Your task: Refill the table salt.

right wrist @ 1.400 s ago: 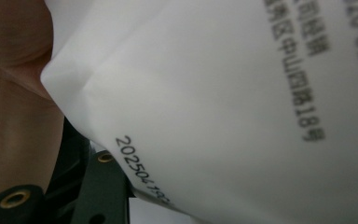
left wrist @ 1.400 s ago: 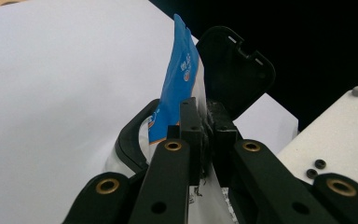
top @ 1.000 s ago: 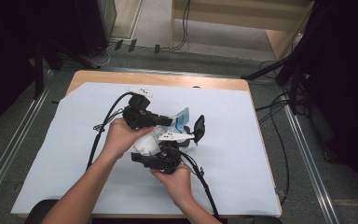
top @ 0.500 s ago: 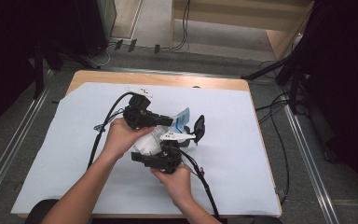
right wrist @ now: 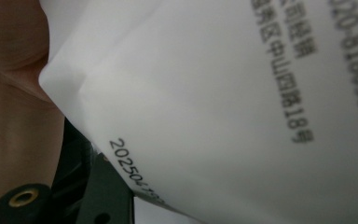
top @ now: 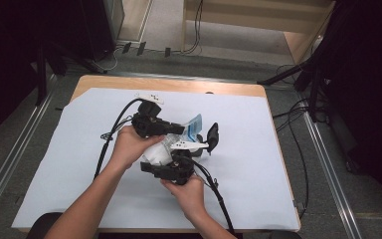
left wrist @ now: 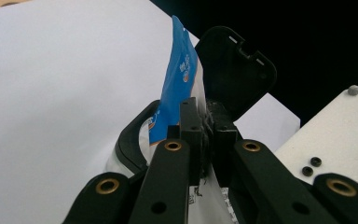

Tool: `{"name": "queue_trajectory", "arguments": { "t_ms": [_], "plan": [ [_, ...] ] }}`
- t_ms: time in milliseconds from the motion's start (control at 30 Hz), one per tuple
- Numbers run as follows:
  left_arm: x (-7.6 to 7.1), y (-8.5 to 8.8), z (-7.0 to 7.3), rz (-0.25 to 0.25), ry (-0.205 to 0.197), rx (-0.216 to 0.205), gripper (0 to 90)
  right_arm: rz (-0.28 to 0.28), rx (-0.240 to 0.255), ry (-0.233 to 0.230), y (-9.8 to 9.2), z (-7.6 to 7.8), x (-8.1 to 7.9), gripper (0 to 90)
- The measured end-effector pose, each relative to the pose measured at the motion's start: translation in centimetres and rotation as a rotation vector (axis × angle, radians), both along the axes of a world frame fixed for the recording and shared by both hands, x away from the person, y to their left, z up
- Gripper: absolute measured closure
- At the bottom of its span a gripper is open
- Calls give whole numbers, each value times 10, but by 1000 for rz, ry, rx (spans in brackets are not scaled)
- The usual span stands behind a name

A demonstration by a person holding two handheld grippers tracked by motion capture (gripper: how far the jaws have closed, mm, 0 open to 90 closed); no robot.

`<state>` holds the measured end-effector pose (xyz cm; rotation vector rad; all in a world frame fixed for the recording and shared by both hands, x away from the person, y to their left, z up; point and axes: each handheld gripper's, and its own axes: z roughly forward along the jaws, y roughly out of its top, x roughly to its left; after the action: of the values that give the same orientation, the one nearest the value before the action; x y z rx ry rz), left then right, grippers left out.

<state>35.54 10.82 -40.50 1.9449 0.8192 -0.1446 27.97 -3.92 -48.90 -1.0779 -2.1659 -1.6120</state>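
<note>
While pinched: packet [left wrist: 175, 93] (blue-white)

The left claw [left wrist: 204, 140] is clamped with its jaws together on the edge of a blue and white packet [left wrist: 177, 93], which stands upright just in front of a black clip [left wrist: 237, 65], above the white sheet [left wrist: 65, 93] covering the worktop.

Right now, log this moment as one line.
left gripper: jaws shut on packet | right gripper: under packet, grip unclear | table: white sheet
</note>
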Motion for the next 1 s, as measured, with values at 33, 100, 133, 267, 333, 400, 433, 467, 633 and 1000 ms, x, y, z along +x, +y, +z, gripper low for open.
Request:
{"name": "queue_trajectory", "arguments": {
  "t_ms": [33, 100, 133, 267, 333, 400, 433, 467, 633, 1000],
  "plan": [
    [0, 0, 0, 0, 0, 1, 889, 1, -2, -2, 0, 0, 0, 559],
    [0, 0, 0, -3, 1, 4, 889, -1, -4, -3, 0, 0, 0, 558],
    [1, 0, 0, -3, 0, 8, 889, -1, -5, -1, 0, 0, 0, 558],
    [2, 1, 1, -3, 3, 20, 889, 4, -7, 8, 1, 1, 0, 558],
    [2, 1, 1, -3, 10, 21, 889, 6, -4, 14, 1, 1, 1, 558],
    [3, 1, 1, -2, 14, 19, 889, 9, -3, 16, 2, 2, 1, 558],
    [3, 1, 1, 1, 17, 23, 888, 10, -3, 18, 2, 2, 1, 558],
    [3, 1, 1, 2, 19, 19, 889, 11, -3, 19, 2, 2, 2, 557],
    [4, 2, 1, 4, 28, 15, 888, 13, 2, 23, 3, 3, 3, 556],
    [5, 3, 2, 5, 37, 19, 888, 27, -16, 0, 5, 4, 2, 541]
  ]
}}
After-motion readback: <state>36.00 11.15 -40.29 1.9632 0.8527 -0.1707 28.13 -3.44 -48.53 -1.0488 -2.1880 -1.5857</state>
